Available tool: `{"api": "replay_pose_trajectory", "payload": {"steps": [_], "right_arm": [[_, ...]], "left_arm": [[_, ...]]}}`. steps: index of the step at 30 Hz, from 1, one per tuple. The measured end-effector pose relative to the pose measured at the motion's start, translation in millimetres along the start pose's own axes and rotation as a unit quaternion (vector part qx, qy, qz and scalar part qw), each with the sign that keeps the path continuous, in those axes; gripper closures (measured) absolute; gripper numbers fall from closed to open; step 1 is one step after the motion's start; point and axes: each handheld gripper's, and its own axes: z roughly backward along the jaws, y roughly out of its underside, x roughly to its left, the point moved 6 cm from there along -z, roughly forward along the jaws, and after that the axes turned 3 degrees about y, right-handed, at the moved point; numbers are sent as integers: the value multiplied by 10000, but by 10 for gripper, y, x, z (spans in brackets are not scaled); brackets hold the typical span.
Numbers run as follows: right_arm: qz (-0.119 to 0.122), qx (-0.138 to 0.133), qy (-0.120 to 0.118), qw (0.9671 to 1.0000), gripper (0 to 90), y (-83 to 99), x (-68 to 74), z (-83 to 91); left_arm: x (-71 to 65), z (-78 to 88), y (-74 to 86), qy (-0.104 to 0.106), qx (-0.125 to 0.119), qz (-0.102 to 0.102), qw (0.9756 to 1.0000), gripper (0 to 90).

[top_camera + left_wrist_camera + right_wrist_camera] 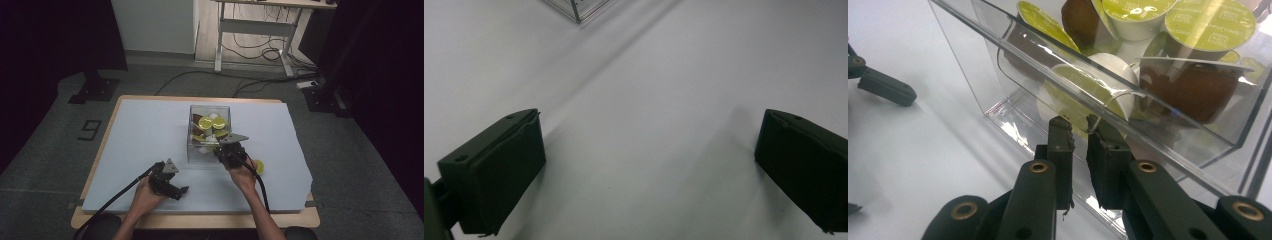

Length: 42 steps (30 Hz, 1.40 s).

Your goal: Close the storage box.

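Coffee pods (212,125) sit piled in a clear plastic box (192,131) near the middle of the white table (140,130). Most have green lids and some are brown.

Going from left to right, the left gripper (176,190) comes first. It rests low on the table, at about seven o'clock from the box. In the left gripper view its jaws stand wide apart with nothing between them, and a corner of the box (576,12) shows far off at twelve o'clock.

Next is the right gripper (220,150), at six o'clock from the box, right at its front opening. In the right gripper view (1079,131) its jaws are almost closed, with a thin gap, just at the lid edge of a pod (1075,97) in the curved slot. I cannot tell if they really pinch that edge.

One loose pod (259,166) lies on the table at four o'clock from the box.

What could go wrong? A pinch on a thin lid edge may slip, so the pod could drop. A hard pull could drag the light box along or make more pods tumble out.
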Motion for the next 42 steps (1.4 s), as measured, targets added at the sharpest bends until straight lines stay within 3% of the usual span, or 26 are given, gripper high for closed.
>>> {"api": "replay_pose_trajectory", "payload": {"steps": [13, 19, 24, 32, 42], "right_arm": [[-130, 22, -61, 9999, 758, -7, -4, -17], [-52, 140, -70, 9999, 568, 38, -11, 38], [-14, 181, -69, 9998, 475, 55, -16, 102], [136, 344, -135, 9992, 371, 107, 13, 180], [246, 318, -308, 9987, 334, 140, 55, 338]], "left_arm": [[-1, -1, 0, -2, -3, 1, 10000, 0], [-1, 0, 0, -2, -5, -6, 10000, 0], [0, -1, 0, 0, -9, 4, 10000, 0], [0, 0, 0, 3, -6, 3, 10000, 0], [1, -1, 0, 5, -8, 6, 10000, 0]]}}
